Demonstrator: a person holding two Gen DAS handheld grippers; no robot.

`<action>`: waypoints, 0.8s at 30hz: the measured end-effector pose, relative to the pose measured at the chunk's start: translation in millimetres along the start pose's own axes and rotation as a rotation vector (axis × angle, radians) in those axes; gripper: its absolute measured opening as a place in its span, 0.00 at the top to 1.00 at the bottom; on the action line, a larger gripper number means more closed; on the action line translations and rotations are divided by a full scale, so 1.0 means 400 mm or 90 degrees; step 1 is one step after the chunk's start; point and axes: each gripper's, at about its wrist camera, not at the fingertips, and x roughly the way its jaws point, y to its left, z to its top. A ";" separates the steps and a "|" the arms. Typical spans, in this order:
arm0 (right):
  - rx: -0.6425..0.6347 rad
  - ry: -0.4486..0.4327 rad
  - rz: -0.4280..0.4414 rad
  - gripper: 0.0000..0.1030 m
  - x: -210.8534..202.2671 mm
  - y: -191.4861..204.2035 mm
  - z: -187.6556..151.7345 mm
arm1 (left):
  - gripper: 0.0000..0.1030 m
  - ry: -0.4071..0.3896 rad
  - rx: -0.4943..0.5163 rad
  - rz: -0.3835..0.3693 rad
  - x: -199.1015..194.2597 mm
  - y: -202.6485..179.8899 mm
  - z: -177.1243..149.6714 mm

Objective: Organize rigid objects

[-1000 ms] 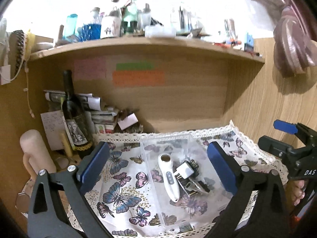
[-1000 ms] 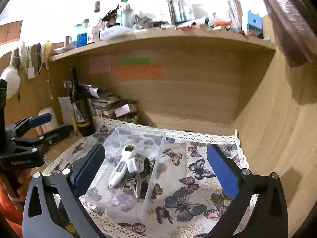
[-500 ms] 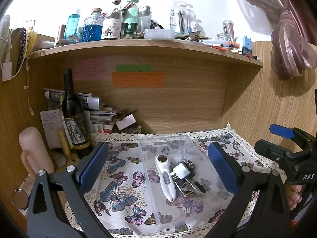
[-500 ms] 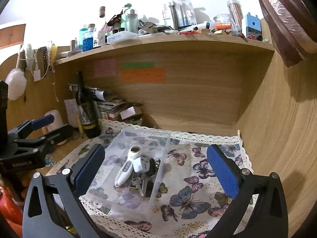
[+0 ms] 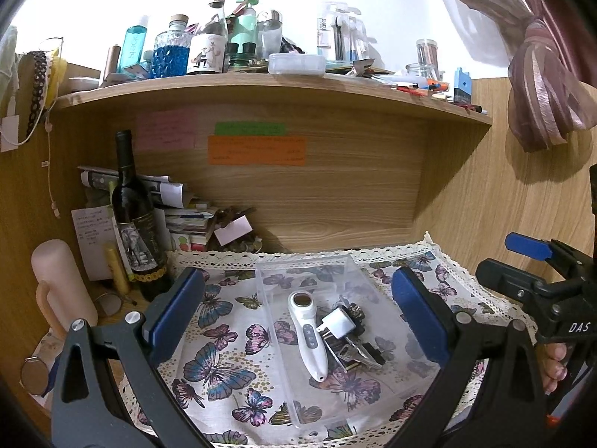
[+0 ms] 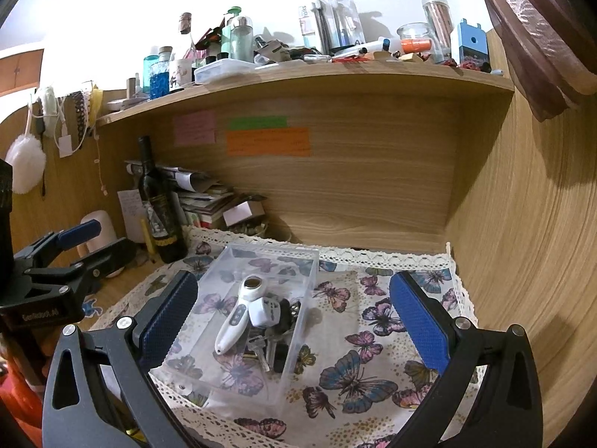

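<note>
A clear plastic box rests on a butterfly-print cloth. Inside lie a white handheld device, a white plug adapter and a bunch of keys. My left gripper hovers open above and in front of the box, nothing between its blue pads. My right gripper is open too, held back from the box's right side, empty.
A dark wine bottle, stacked papers and a pink cylinder crowd the back left. A cluttered wooden shelf overhangs the cloth. Wooden wall closes the right side. A person's fingers grip the other tool.
Both grippers have pulled back and risen slightly, so the box looks smaller and more of the shelf top shows. Contents of the box have not moved.
</note>
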 end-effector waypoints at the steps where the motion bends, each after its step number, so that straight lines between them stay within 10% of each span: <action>1: 0.000 0.000 0.000 0.00 0.000 0.000 0.000 | 0.01 0.000 -0.001 -0.001 0.001 0.000 0.000; 24: 0.008 0.002 0.000 0.00 0.005 -0.002 0.005 | 0.01 -0.001 -0.003 -0.010 0.007 0.002 0.004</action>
